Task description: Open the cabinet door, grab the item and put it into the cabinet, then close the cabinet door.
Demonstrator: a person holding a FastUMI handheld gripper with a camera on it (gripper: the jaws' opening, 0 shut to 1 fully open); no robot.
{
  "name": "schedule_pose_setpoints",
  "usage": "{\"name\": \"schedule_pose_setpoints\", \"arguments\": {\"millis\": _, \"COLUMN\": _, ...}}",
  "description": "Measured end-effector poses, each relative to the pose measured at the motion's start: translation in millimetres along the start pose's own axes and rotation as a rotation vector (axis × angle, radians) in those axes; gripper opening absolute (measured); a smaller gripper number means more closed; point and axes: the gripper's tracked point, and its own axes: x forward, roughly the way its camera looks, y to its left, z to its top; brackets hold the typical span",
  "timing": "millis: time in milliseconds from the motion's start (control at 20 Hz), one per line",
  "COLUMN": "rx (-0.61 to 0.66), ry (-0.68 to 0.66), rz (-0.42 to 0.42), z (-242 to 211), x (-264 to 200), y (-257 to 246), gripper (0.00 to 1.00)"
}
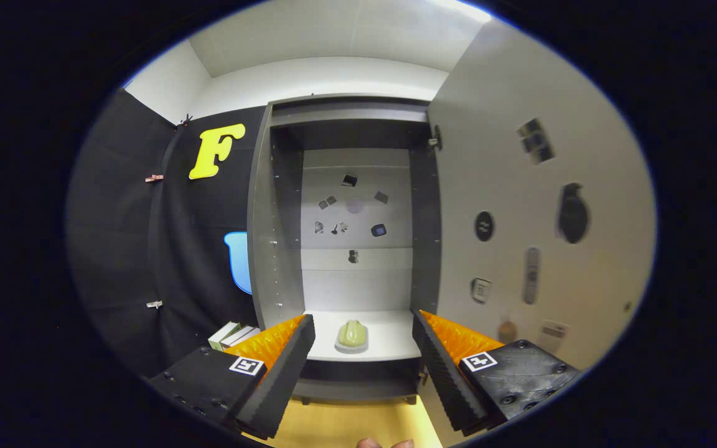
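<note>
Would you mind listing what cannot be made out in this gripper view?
- Small shapes on the cabinet's back wall: too small to identify.
- Item on the shelf, beyond the open gripper: pale green on a light base, too small to name.
- Books: partly hidden behind the left jaw.
- Door: its handle cannot be told among the dark shapes.
- Hand: cut off at the bottom.

Light comes from above: the ceiling [333,37] glares white, and the open cabinet door [533,205] is evenly lit. The cabinet [355,218] interior dims toward its top, shadowed under the upper panel. Fisheye distortion bows straight edges outward, and detail stays sharp mid-frame, softening toward the rim.
</note>
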Motion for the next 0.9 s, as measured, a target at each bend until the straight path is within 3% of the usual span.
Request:
{"name": "schedule_pose_setpoints", "arguments": {"millis": 300, "rx": -0.048, "ry": 0.019, "rz": 0.004, "z": 0, "x": -95, "y": -42, "gripper": 0.99}}
{"name": "schedule_pose_setpoints", "arguments": {"millis": 600, "rx": -0.009, "ry": 0.026, "rz": 0.049, "z": 3, "x": -157, "y": -86, "gripper": 0.99}}
{"name": "schedule_pose_setpoints", "arguments": {"millis": 700, "rx": -0.017, "ry": 0.031, "rz": 0.012, "z": 1, "x": -170, "y": -119, "gripper": 0.99}}
{"name": "schedule_pose_setpoints", "arguments": {"millis": 900, "rx": -0.024, "ry": 0.041, "rz": -0.157, "z": -4, "x": -172, "y": -202, "gripper": 0.99}}
